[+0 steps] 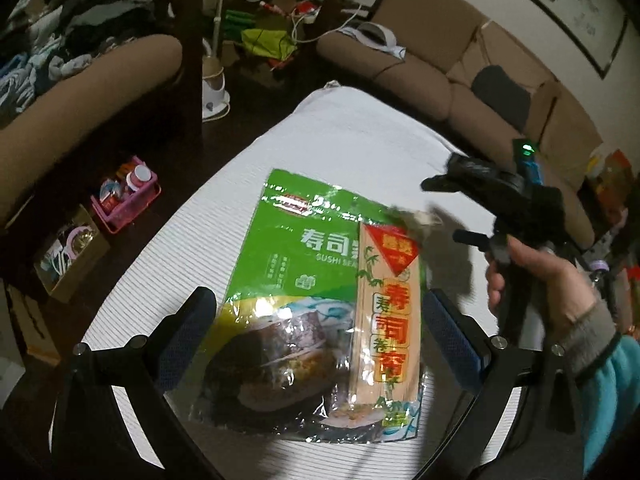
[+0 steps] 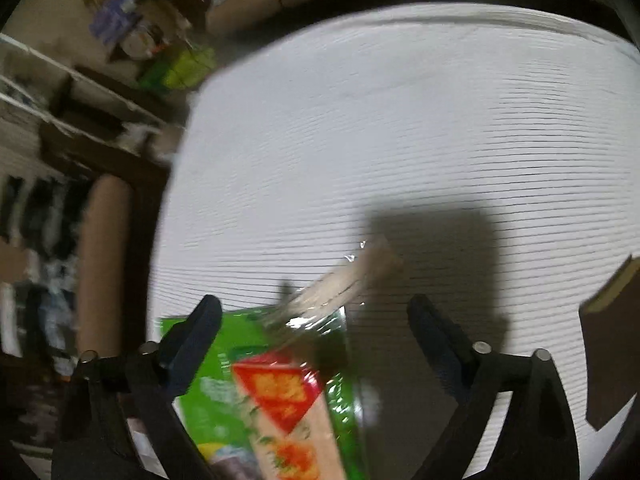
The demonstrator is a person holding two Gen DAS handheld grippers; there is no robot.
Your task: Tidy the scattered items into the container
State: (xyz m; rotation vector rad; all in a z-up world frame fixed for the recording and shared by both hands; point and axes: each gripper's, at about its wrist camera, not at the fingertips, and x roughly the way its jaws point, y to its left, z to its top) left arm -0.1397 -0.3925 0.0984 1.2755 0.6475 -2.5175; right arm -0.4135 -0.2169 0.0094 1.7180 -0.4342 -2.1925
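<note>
Seaweed packet (image 1: 288, 280), green with a clear lower window, lies flat at centre frame on the white ribbed table cover (image 1: 360, 132). Bamboo mat pack (image 1: 390, 320) rests on its right half, reaching the packet's bottom edge. Bare cover extends above and to the right of both items; the cover's left edge drops to the dark floor, where a pink basket (image 1: 128, 196) and a cardboard box (image 1: 68, 256) stand at left of frame. Left gripper (image 1: 320, 344) hangs above the packet, jaws spread wide, holding nothing. Right gripper (image 2: 316, 356), gripped in the right hand (image 1: 548, 280) at right of frame, is likewise released; its view is blurred.
</note>
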